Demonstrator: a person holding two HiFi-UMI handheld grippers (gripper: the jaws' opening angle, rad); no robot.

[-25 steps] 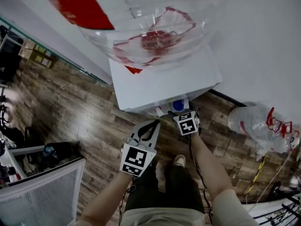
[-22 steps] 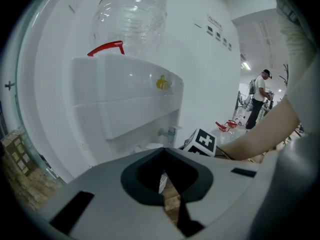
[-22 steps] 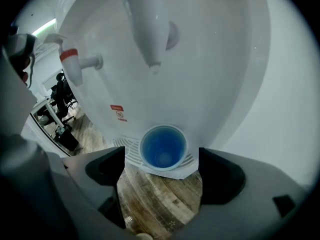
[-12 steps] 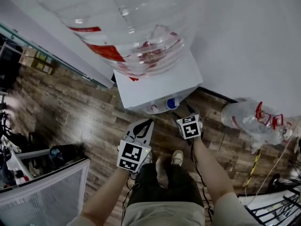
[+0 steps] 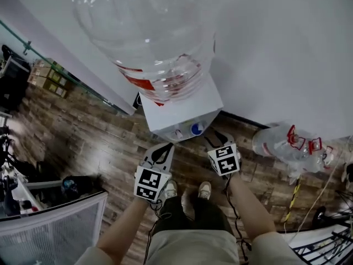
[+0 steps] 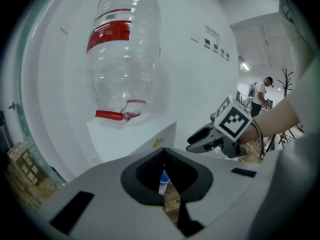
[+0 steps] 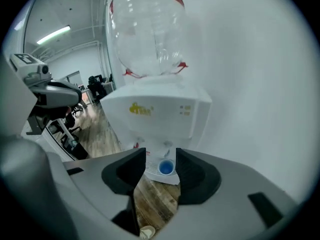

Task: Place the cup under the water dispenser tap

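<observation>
My hands now sit higher, back from the water dispenser (image 5: pixel 182 106) — right gripper (image 5: pixel 217 136) jaws, just closing, stand part-way apart on nothing; left gripper (image 5: pixel 162 149) jaws together, empty — and the blue cup (image 7: pixel 166 168) stands free beneath the tap (image 7: pixel 168 143) (placement, I judge, done).

Spare bottle (image 5: pixel 287 145), seemingly empty, lies on wooden floor (image 5: pixel 94 142).

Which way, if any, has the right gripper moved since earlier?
Yes: the right gripper drew back from the blue dispenser tap, toward the person; its empty jaws have just been closing.
</observation>
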